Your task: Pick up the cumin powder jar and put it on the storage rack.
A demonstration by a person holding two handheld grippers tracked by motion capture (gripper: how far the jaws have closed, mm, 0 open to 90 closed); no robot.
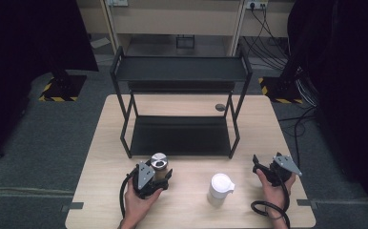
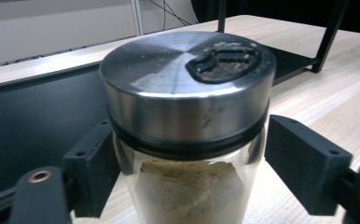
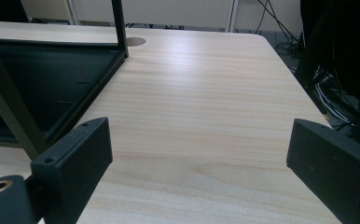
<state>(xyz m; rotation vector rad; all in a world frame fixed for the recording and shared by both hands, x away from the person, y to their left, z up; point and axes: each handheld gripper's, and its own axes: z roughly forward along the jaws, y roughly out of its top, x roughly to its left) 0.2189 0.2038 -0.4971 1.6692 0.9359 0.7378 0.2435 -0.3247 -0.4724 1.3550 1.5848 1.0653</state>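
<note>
The jar [image 2: 187,140] stands upright on the bench [image 1: 191,210], low and left of centre in the high view, just in front of the rack's bottom shelf. It is clear glass, about half full of a tan powder, and wears a brushed metal lid [image 2: 187,79] with a dark oval opening near its upper right edge. In the left gripper view the jar sits between the two black jaws of the left tool [image 2: 206,163]. The jaw at the left of the frame is up against the glass; the one at the right stands a little off it, so the left tool is open around the jar and not yet clamped on it.

To the right of the jar, at the lower middle of the high view, a white cup [image 1: 219,188] with a small side handle stands by itself, apart from both tools.

The right tool [image 1: 264,169] rests at the lower right of the high view, held in the person's hand near the bench edge. In the right gripper view its jaws are spread wide with only bare wood between them, so it is open and holds nothing.

Behind the jar, filling the middle of the high view, stands a black two-tier metal rack [image 1: 179,71] with both shelves bare. A small round grey disc [image 1: 220,107] sits in the bench top behind the rack's right legs.
</note>
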